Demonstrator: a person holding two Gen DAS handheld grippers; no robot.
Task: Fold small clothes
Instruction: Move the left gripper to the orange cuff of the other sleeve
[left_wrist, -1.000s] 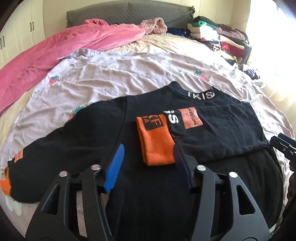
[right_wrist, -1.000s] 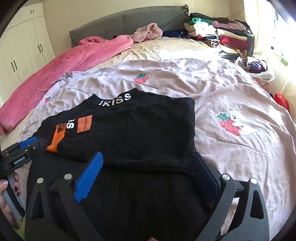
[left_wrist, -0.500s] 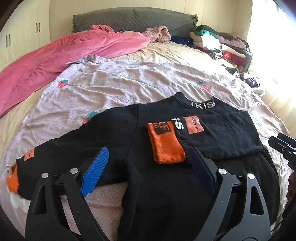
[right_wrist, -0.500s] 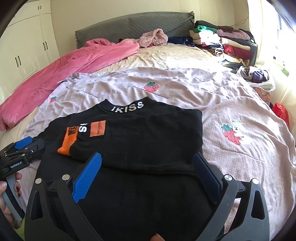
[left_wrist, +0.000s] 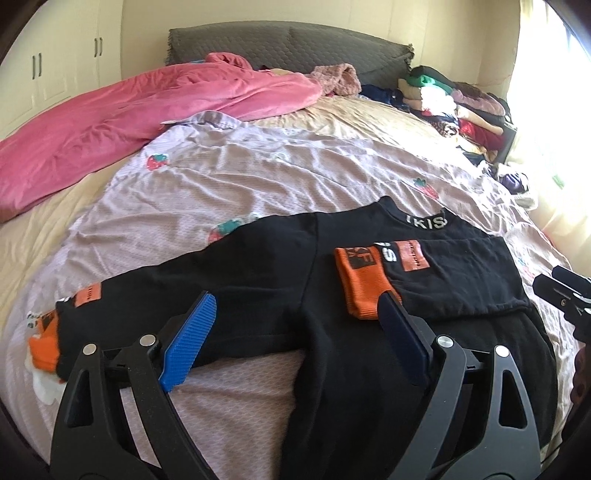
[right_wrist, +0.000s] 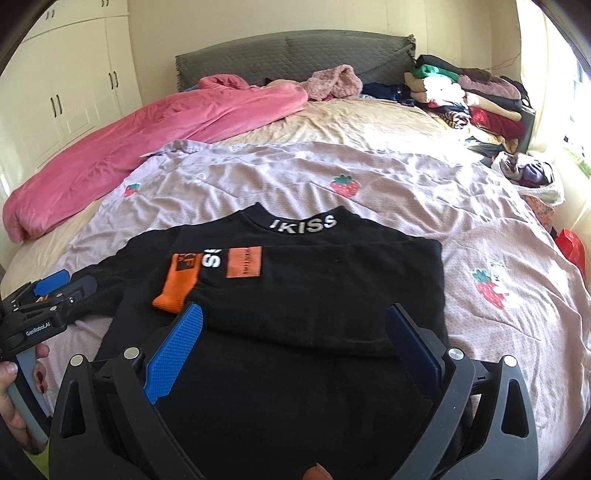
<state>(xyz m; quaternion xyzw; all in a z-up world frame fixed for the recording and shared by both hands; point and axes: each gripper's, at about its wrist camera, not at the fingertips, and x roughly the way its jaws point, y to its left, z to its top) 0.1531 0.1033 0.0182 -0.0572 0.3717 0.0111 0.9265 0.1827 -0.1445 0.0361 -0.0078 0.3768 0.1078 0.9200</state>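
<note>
A black sweatshirt (left_wrist: 258, 295) with an "IKISS" collar lies flat on the lilac strawberry sheet (left_wrist: 258, 177). One sleeve is folded across its chest, and that sleeve's orange cuff (left_wrist: 364, 288) rests just beyond my left gripper (left_wrist: 295, 301). This gripper hovers open above the cloth with nothing between its blue pads. The other sleeve stretches out left to its orange cuff (left_wrist: 42, 343). My right gripper (right_wrist: 295, 312) is open over the sweatshirt (right_wrist: 332, 291), holding nothing, near the folded sleeve's lower edge. Each gripper shows at the edge of the other's view.
A pink blanket (right_wrist: 147, 133) lies along the bed's far left. Stacked clothes (right_wrist: 472, 99) crowd the far right corner by the grey headboard (right_wrist: 288, 55). White wardrobe doors (right_wrist: 74, 92) stand on the left. A hand (right_wrist: 14, 391) grips the left tool's handle.
The left gripper's jaws spread wide from around the orange cuff. Both grippers drew back and rose from the sweatshirt, so more of the outstretched sleeve and sheet shows.
</note>
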